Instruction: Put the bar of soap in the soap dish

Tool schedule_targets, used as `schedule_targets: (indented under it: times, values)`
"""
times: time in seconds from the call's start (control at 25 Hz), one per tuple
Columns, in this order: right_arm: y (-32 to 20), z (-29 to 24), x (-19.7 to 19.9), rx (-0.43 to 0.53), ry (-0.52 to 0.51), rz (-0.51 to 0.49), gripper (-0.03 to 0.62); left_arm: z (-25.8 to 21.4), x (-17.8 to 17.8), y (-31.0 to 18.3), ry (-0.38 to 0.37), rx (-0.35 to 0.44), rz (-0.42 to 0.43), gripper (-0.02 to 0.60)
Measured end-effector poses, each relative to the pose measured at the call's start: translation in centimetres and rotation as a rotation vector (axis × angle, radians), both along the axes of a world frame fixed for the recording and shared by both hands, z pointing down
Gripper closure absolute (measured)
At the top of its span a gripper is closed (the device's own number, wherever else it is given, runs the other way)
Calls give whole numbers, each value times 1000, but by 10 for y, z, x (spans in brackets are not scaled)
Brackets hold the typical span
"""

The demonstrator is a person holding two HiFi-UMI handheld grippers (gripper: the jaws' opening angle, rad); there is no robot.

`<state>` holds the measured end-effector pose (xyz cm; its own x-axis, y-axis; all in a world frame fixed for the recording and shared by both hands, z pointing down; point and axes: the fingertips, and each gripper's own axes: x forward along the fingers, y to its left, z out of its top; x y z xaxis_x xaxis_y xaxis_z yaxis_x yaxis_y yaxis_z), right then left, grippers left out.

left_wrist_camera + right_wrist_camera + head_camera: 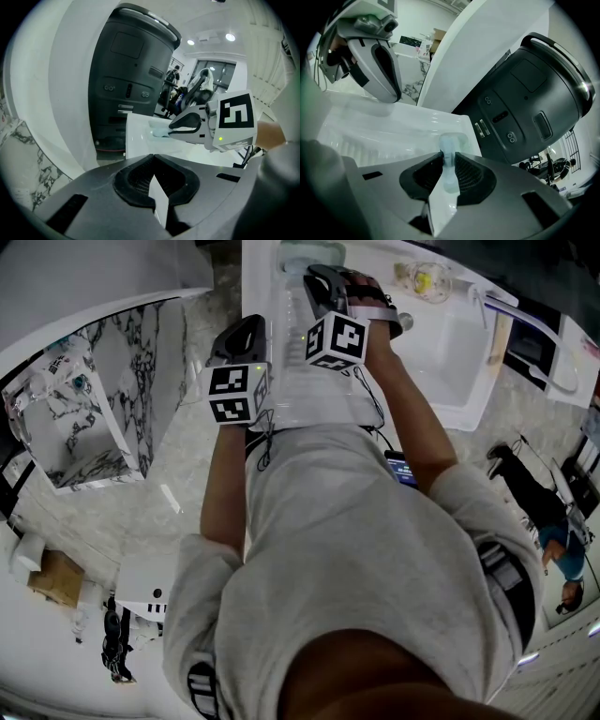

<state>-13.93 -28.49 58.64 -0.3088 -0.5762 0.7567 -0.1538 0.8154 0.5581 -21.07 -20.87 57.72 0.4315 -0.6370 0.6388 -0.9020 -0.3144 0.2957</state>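
A pale blue-green bar of soap (pixel 449 165) stands on edge between the pads of my right gripper (pixel 446 161), which is shut on it. Just beyond the tips lies the pale soap dish (pixel 453 138), a shallow recess at the far corner of the white ribbed counter (pixel 370 126). In the head view the right gripper (pixel 325 279) reaches toward the dish (pixel 311 253) at the top edge. The left gripper view shows the same gripper (pixel 174 128) with the soap (pixel 158 132) at its tips. My left gripper (pixel 247 326) hovers beside it, shut, with nothing in it (pixel 153 157).
A big dark grey cylindrical appliance (pixel 534 93) stands right behind the counter's far corner. The white sink basin (pixel 441 348) and its faucet (pixel 525 338) lie to the right. A marble-patterned unit (pixel 122 381) stands at the left, and a person (pixel 539 507) sits at the far right.
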Motion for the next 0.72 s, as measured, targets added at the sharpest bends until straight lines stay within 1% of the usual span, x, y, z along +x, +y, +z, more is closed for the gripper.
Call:
schedule_targets:
  times: [0.24, 0.72]
  values:
    - [-7, 2, 2, 5, 2, 34, 513, 0, 1, -1, -1, -1, 7, 563]
    - [-23, 4, 6, 18, 5, 60, 508, 2, 2, -3, -2, -5, 13, 563]
